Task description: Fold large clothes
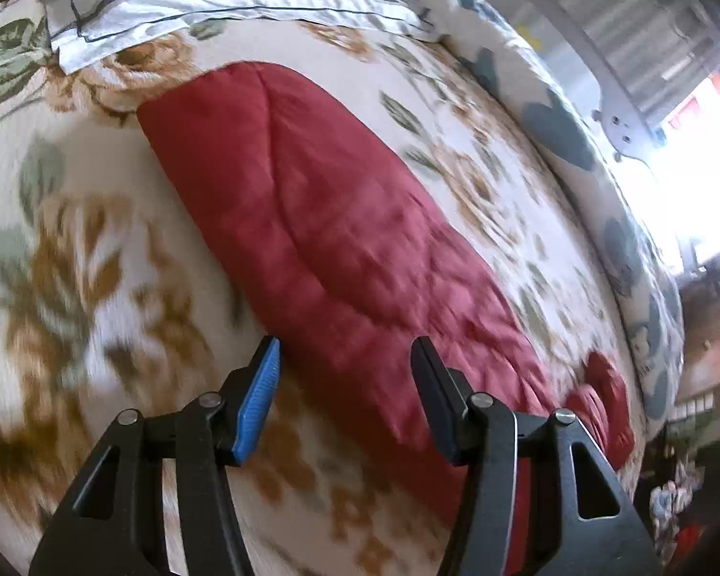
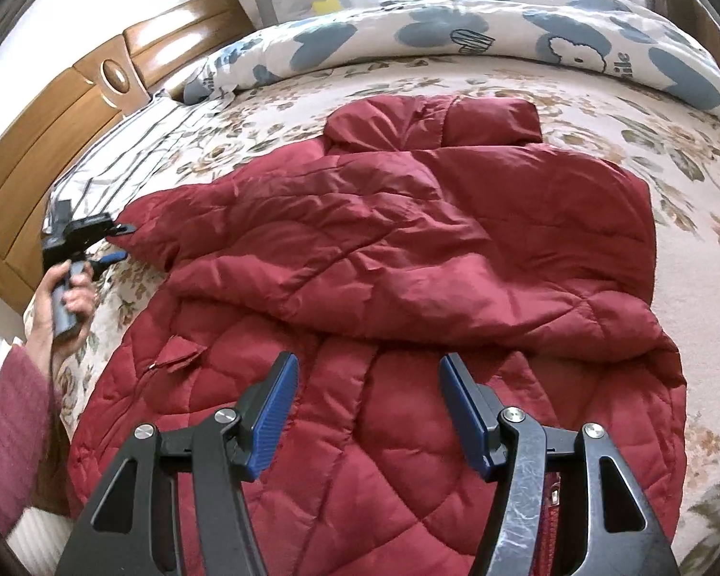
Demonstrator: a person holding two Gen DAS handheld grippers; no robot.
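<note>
Floral bedspread [image 2: 696, 153] carries a red quilted coat [image 2: 408, 259], one sleeve folded across; left gripper [image 1: 345, 374] and right gripper [image 2: 367, 386] spread, empty; folding remains.

home bedroom | bed w/ floral sheet [image 2: 600, 110] | wood headboard [image 2: 72, 110]

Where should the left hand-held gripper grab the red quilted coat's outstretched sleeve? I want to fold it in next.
Probably at the cuff end of the sleeve, coming from the headboard side, where the left hand-held gripper is. The sleeve lies flat on the floral bedspread, pointing away from the coat, so its end is a free edge that open jaws could straddle.
</note>
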